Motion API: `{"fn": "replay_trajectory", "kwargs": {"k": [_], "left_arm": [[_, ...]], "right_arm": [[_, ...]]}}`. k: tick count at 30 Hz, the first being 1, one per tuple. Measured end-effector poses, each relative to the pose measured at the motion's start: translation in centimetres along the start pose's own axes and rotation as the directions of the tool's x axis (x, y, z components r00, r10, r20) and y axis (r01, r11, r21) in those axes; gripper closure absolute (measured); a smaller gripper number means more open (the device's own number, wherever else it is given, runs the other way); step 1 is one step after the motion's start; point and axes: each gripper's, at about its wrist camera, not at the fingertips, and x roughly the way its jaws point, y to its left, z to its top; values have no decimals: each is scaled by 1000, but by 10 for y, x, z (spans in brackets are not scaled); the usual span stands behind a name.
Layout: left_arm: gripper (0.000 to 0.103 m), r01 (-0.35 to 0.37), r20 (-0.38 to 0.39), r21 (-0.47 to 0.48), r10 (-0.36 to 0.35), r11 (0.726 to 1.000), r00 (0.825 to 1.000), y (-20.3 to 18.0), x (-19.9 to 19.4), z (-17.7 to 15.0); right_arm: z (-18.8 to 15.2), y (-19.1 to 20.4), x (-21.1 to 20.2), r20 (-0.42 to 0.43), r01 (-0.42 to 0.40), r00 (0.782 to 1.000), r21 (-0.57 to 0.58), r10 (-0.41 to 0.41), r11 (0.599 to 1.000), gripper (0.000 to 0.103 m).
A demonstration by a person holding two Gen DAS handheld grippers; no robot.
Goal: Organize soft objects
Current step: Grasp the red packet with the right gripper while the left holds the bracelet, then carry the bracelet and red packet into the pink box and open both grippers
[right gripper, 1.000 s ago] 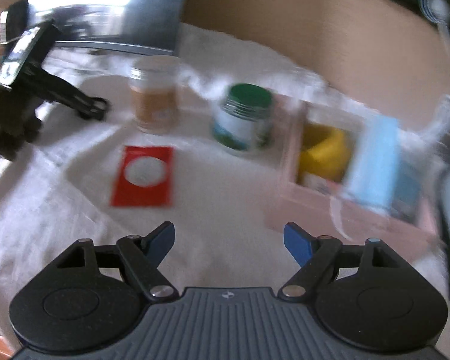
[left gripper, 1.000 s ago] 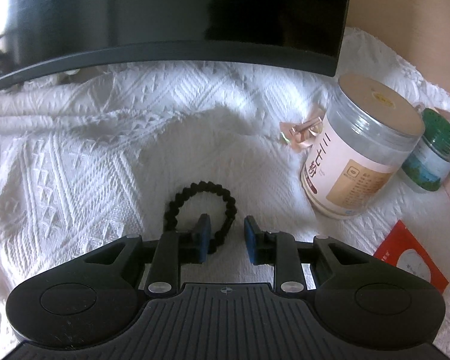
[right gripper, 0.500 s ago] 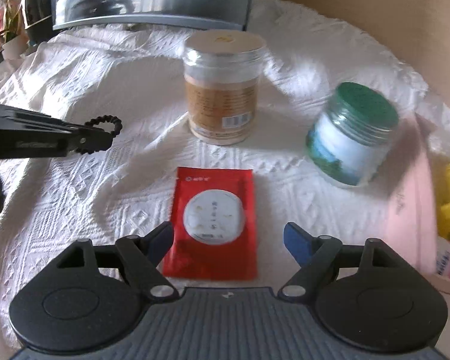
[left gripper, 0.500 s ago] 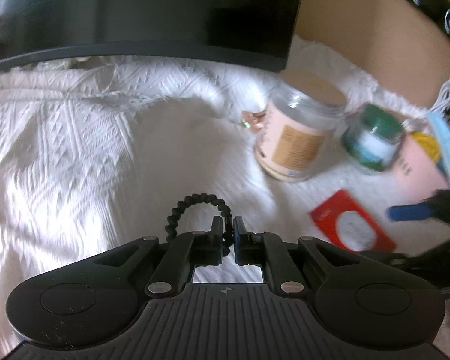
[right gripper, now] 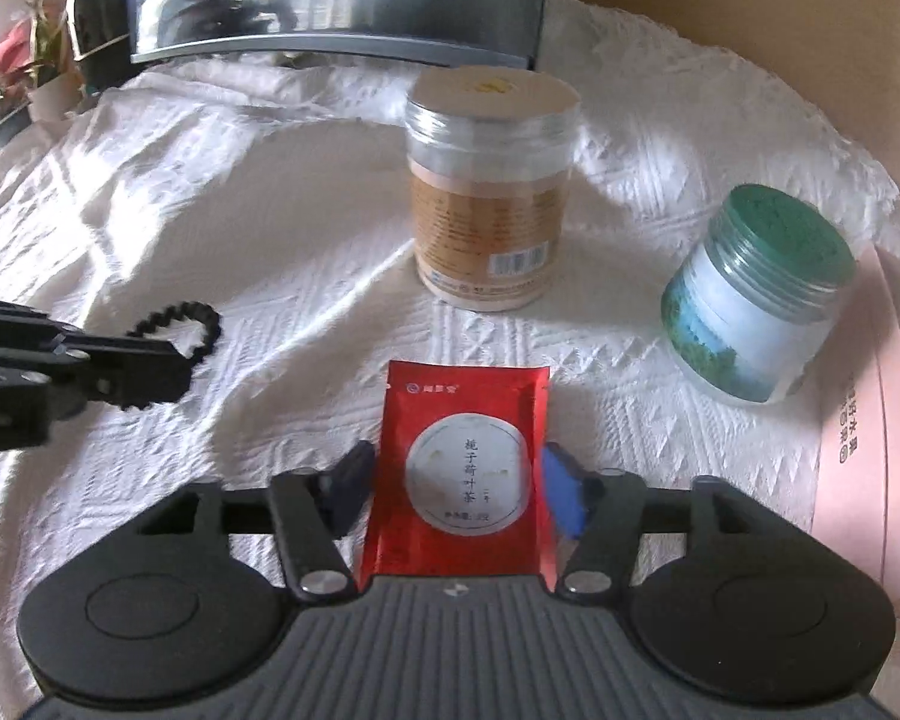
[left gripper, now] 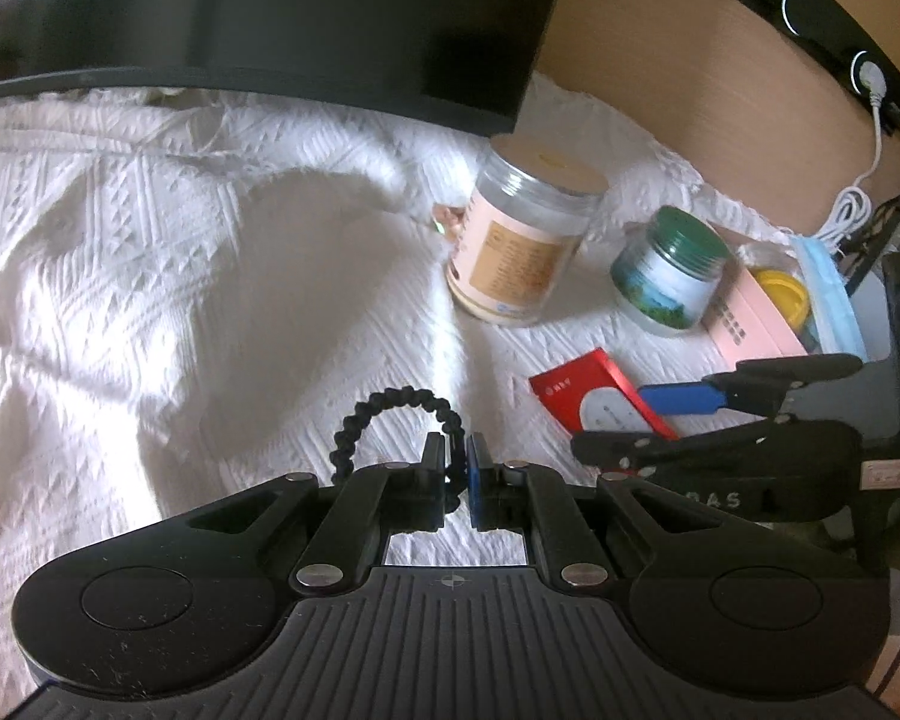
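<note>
Your right gripper (right gripper: pixel 453 489) has dropped over the red sachet (right gripper: pixel 465 474), jaws wide astride it; squeeze evenly. Your left gripper (left gripper: pixel 457 468) pinches the black hair tie (left gripper: pixel 390 414), near-left on the cloth.

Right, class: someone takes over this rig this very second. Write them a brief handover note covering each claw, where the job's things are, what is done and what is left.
Left claw: shut on the black hair tie, which loops out ahead of the fingers over the white cloth.
Right claw: open, its fingers either side of the red tea sachet, not yet gripping it.
Pink box sits to the right, past the green-lidded jar; it holds a yellow item and a blue face mask.
Done: hair tie picked.
Left: place the tie, probably in the box; close on the sachet and put it away.
</note>
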Motion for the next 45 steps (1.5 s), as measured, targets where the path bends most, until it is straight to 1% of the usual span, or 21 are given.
{"fn": "replay_trajectory", "kwargs": {"k": [2,6,9,12,16,20,22,26,28,31,33,34,36,40,42,43,45], "left_arm": [[93,6,-4,2,-6,1000,1000,-3,-1,-2],[93,40,-8,15,-40,999,999,-15,-6,-7],[93,86,-18,36,-85,996,996,-29,-9,-12],[93,149,-49,68,-146,986,988,-50,-11,-19],[93,253,-106,131,-241,958,965,-86,-8,-30],[93,351,-159,188,-325,917,932,-123,1,-34],[93,393,-180,216,-359,894,916,-140,7,-33],[93,458,-209,274,-412,846,887,-174,16,-24],[93,487,-207,301,-442,820,873,-191,19,-15],[93,515,-191,323,-478,794,857,-210,27,4],[93,504,-163,337,-479,795,863,-222,31,16],[93,493,-137,347,-477,798,868,-229,37,26],[93,481,-98,348,-480,805,872,-244,45,41],[93,460,1,325,-487,826,873,-273,71,74],[93,437,45,296,-469,849,882,-282,89,85],[92,426,40,275,-453,862,891,-287,101,90],[90,402,-23,244,-409,883,912,-294,128,92]], "right_arm": [[-3,0,-9,6,-8,1000,-1,8,1000,50],[-12,-3,-37,38,-3,999,6,3,1000,51],[-22,-9,-63,64,5,998,17,-6,1000,51],[-37,-16,-95,99,35,994,27,-37,999,51],[-62,-30,-134,129,121,983,56,-127,991,51],[-90,-53,-164,107,197,971,154,-214,968,51],[-102,-65,-178,104,232,961,207,-258,950,51],[-125,-87,-206,103,304,931,311,-350,901,51],[-134,-94,-217,100,332,916,354,-388,874,51],[-148,-106,-228,86,362,898,410,-431,837,51],[-157,-112,-234,73,376,890,444,-451,813,51],[-160,-115,-235,67,381,886,457,-458,804,51],[-163,-119,-237,60,386,882,479,-468,789,51],[-166,-121,-241,51,405,871,491,-489,771,50],[-167,-124,-241,39,414,867,498,-497,762,50],[-168,-124,-241,32,418,866,502,-500,757,50],[-172,-127,-241,13,429,864,507,-504,748,50]]}}
